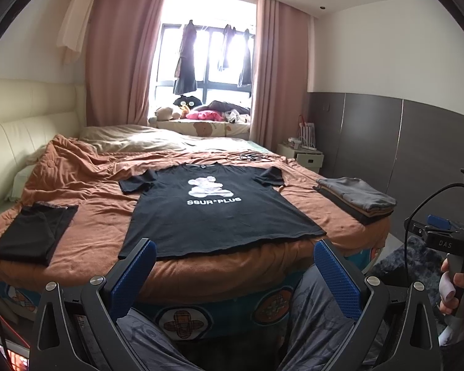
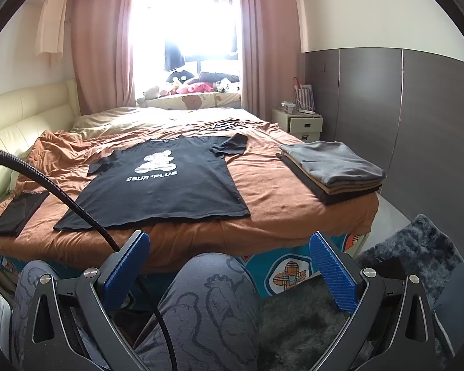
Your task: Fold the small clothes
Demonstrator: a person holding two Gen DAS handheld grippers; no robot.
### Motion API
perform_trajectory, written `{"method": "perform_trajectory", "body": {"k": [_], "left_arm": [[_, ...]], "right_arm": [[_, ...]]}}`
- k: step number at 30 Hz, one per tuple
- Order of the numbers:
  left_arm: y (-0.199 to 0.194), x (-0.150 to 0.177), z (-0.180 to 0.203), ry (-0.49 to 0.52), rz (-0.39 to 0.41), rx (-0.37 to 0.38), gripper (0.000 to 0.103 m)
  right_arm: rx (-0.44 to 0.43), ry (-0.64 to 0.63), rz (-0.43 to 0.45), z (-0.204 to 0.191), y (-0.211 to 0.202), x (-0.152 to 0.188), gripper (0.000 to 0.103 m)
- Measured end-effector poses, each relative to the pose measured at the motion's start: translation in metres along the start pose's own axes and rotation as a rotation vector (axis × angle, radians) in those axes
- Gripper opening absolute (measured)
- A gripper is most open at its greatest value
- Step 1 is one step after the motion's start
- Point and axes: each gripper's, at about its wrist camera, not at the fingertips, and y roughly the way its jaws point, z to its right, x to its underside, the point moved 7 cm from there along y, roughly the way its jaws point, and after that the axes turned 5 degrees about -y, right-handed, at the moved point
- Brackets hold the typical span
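A black T-shirt (image 1: 213, 213) (image 2: 167, 188) with a white bear print and "SSUR*PLUS" lies flat, face up, on the brown bedspread (image 1: 86, 191) (image 2: 278, 198), hem toward me. My left gripper (image 1: 232, 262) hovers open before the bed's front edge, below the hem, holding nothing. My right gripper (image 2: 229, 253) is also open and empty, off the bed, above the person's knee (image 2: 207, 290). A folded black garment (image 1: 34, 232) (image 2: 15, 213) lies at the left. A stack of folded grey, tan and dark clothes (image 1: 355, 201) (image 2: 331, 167) sits at the right.
The person's patterned trouser legs (image 1: 157, 337) fill the near foreground. A hand (image 1: 461, 287) holds the other gripper at right. A black cable (image 2: 62, 191) crosses the left. A dark shaggy rug (image 2: 402, 262) covers the floor at right. A nightstand (image 2: 297, 120) stands beyond the bed.
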Motion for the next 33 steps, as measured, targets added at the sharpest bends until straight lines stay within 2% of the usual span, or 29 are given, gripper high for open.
{"method": "perform_trajectory", "body": {"k": [33], "left_arm": [[-0.0039,-0.0002,-0.0008,0.006,0.01,-0.002,0.103]], "right_arm": [[0.009,-0.006,0.01,-0.0035,-0.0012,0.0032,0.103]]}}
